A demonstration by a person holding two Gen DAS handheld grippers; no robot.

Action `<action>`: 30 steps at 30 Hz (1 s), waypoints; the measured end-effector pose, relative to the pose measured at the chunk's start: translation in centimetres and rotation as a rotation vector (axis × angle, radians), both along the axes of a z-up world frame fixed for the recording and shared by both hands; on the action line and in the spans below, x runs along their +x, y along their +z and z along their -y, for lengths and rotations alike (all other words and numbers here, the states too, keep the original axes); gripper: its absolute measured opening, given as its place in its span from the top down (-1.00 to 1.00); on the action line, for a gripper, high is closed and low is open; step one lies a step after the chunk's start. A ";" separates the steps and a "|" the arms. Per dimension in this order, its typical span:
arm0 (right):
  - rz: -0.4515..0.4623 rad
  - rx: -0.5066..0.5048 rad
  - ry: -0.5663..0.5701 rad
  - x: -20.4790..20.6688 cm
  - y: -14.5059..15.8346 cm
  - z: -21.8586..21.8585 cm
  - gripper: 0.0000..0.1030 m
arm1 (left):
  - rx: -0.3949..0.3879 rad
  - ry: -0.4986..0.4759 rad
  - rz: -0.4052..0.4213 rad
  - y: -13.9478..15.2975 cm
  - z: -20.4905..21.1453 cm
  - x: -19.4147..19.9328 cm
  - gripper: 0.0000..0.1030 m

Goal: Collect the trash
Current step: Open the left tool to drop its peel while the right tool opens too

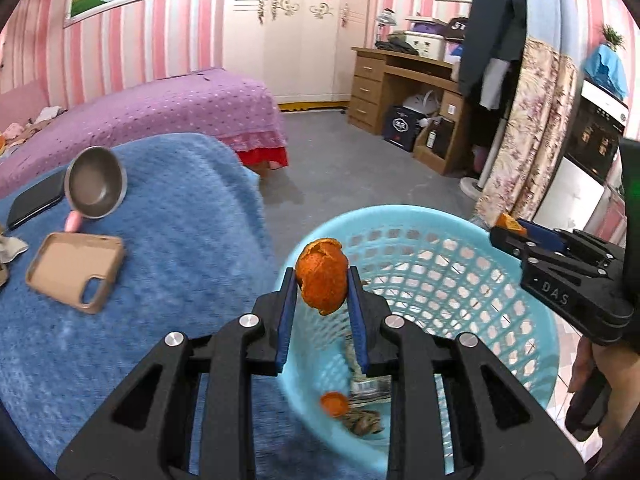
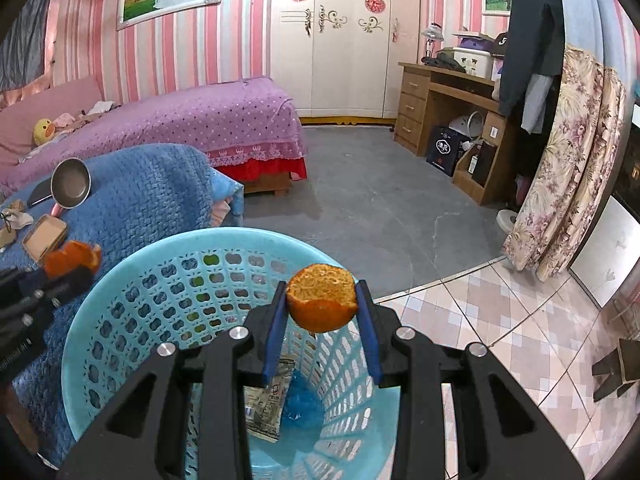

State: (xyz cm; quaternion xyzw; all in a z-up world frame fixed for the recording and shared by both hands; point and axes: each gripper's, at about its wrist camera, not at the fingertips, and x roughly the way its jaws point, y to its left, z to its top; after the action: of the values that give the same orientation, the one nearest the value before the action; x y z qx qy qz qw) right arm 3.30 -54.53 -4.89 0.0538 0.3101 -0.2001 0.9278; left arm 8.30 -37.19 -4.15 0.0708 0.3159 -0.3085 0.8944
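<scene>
We see the left gripper (image 1: 322,280) clamped on a piece of orange peel (image 1: 322,276), its blue pads pressing both sides, held over the near rim of a light blue basket (image 1: 532,320); in the bottom of the basket lie a smaller bit of peel (image 1: 335,403), a crumpled wrapper (image 1: 370,390) and a brownish scrap (image 1: 362,424); the right gripper (image 1: 505,227) reaches in from the right edge, pinching a small orange piece (image 1: 507,222) above the basket's far right rim, a hand (image 1: 588,364) below it; on the blue blanket (image 1: 180,248), toward its left edge, we see a small pan (image 1: 96,182), a tan phone case (image 1: 76,270) and a dark phone (image 1: 34,205).
</scene>
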 end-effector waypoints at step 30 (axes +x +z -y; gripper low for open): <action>0.067 0.002 -0.073 0.9 1.3 -2.2 -0.82 | 0.048 0.232 0.088 2.5 -9.3 3.8 -0.86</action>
State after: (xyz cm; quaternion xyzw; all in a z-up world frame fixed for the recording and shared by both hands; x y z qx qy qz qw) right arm 4.23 -52.35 -3.59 0.0727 0.2769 -0.2316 0.9297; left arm 12.09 -27.88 -1.62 0.0685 0.2896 -0.1921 0.9352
